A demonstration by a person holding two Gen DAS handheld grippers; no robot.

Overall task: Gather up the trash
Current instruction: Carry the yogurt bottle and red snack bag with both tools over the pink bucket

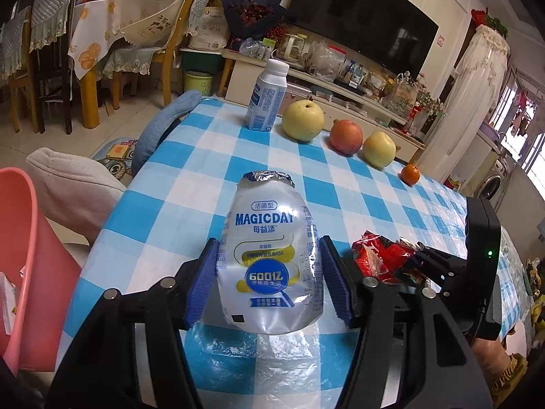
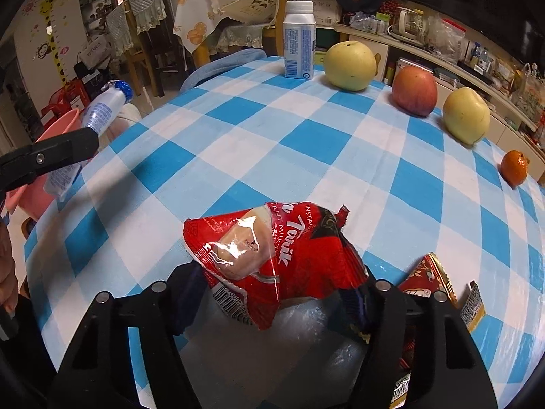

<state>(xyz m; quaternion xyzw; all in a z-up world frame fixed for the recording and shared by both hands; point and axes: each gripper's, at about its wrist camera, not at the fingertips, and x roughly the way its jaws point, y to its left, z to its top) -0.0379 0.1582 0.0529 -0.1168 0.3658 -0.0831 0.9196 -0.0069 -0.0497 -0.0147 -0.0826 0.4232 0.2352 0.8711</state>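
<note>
My left gripper (image 1: 269,283) is shut on an empty crushed MAGICDAY yogurt bottle (image 1: 269,255) with a foil top and holds it above the blue-and-white checked table (image 1: 211,156). The bottle also shows in the right wrist view (image 2: 92,119) at the left edge, over a pink bin (image 2: 37,194). My right gripper (image 2: 276,289) is shut on a red crumpled snack wrapper (image 2: 279,259) above the table (image 2: 306,143); the wrapper also shows in the left wrist view (image 1: 385,255). The pink bin (image 1: 30,259) stands beside the table at the left.
A white milk bottle (image 1: 267,97), a yellow pear (image 1: 303,119), a red apple (image 1: 345,136), a yellow apple (image 1: 378,152) and a tangerine (image 1: 410,173) stand along the far edge. More wrappers (image 2: 432,279) lie at the lower right. A blue-cushioned chair (image 1: 160,126) stands left.
</note>
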